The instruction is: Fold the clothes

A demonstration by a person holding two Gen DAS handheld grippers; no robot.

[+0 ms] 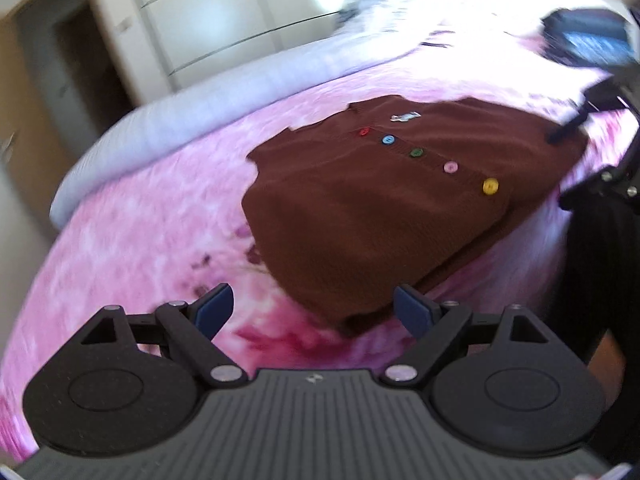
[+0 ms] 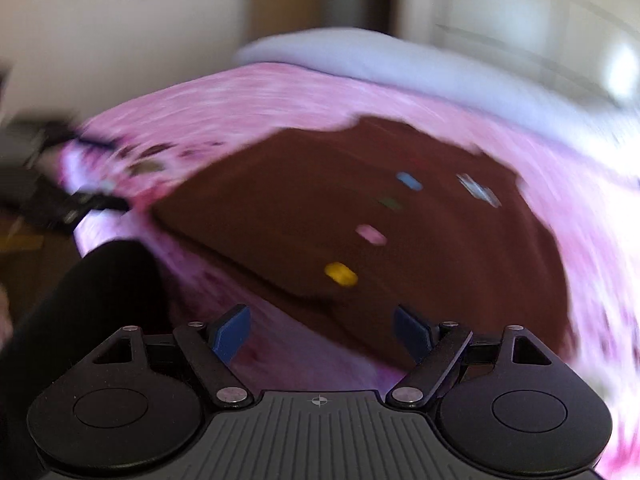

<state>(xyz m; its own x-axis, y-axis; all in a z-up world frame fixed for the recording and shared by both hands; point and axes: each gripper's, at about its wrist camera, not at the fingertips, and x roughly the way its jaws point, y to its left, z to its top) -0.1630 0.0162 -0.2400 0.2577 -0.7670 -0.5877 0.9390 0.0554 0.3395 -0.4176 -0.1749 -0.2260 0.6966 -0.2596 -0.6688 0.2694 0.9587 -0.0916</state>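
One brown knit cardigan (image 1: pixel 360 208) lies flat on the pink bedspread (image 1: pixel 140 216), front up, sleeves apparently tucked under. Five buttons run in a line down its placket: red (image 1: pixel 363 132), blue (image 1: pixel 387 140), green (image 1: pixel 417 153), pink (image 1: pixel 451 167), yellow (image 1: pixel 490 186). One small pale patch (image 1: pixel 405 116) sits beside the red button, near the collar. Left hand-held gripper (image 1: pixel 312 312) hovers just off the cardigan's hem corner, fingers spread wide, nothing held. Right hand-held gripper (image 2: pixel 322 332) is at the cardigan's hem edge, also spread wide and empty; its view is motion-blurred. White bedding (image 1: pixel 180 100) lies beyond the cardigan, with white cabinets (image 1: pixel 224 20) behind it.
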